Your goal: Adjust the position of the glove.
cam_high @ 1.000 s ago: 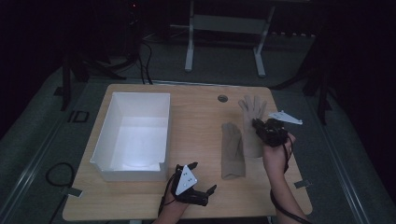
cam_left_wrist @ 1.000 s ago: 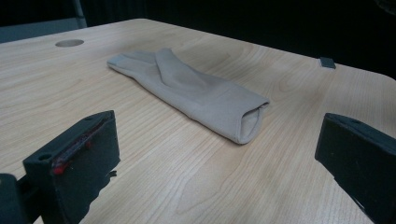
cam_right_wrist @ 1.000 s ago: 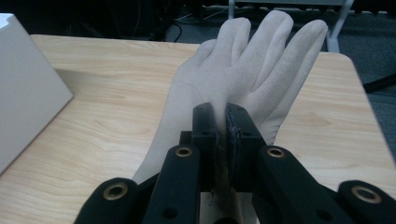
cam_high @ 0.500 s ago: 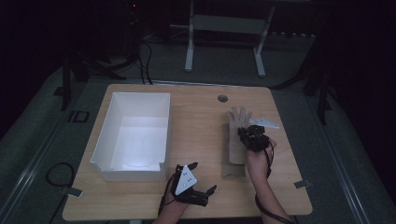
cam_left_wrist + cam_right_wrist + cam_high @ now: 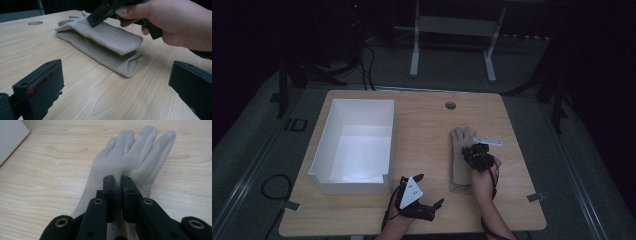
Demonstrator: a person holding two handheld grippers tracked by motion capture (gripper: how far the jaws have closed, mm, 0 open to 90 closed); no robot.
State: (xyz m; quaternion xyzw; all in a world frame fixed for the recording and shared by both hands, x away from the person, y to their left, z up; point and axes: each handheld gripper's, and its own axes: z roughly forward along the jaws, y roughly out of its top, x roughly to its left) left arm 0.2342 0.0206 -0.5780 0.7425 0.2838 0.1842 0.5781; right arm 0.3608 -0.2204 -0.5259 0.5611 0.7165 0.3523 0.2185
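In the right gripper view the right gripper [image 5: 118,182] has its 2 black jaws brought together, with only a thin slit between the pads. A little fold of pale fabric seems to be caught in that slit, though I cannot tell for certain that it is pinched. The tips sit on the back of a beige glove [image 5: 130,157], just below the roots of its fingers, and the glove's 4 fingers fan away from the jaws over the wood.

In the left gripper view the same right gripper [image 5: 100,15] comes down at a slant from the upper right, held in a hand [image 5: 172,22], and its tip touches the top layer of the glove [image 5: 105,42]. There the cloth lies in 2 layers, the upper one resting on the lower, with the open cuff end facing the camera.

The left gripper [image 5: 112,87] has its 2 jaws spread wide, 1 at each lower corner of its own view, with bare table [image 5: 95,95] between them and nothing grasped.

From the high view the glove [image 5: 458,160] lies flat on the right half of the table [image 5: 422,125], fingers pointing away from the person, with the right gripper [image 5: 477,156] over its right edge. The left gripper [image 5: 424,192] rests near the front edge, just beside the near right corner of a white box [image 5: 357,145].
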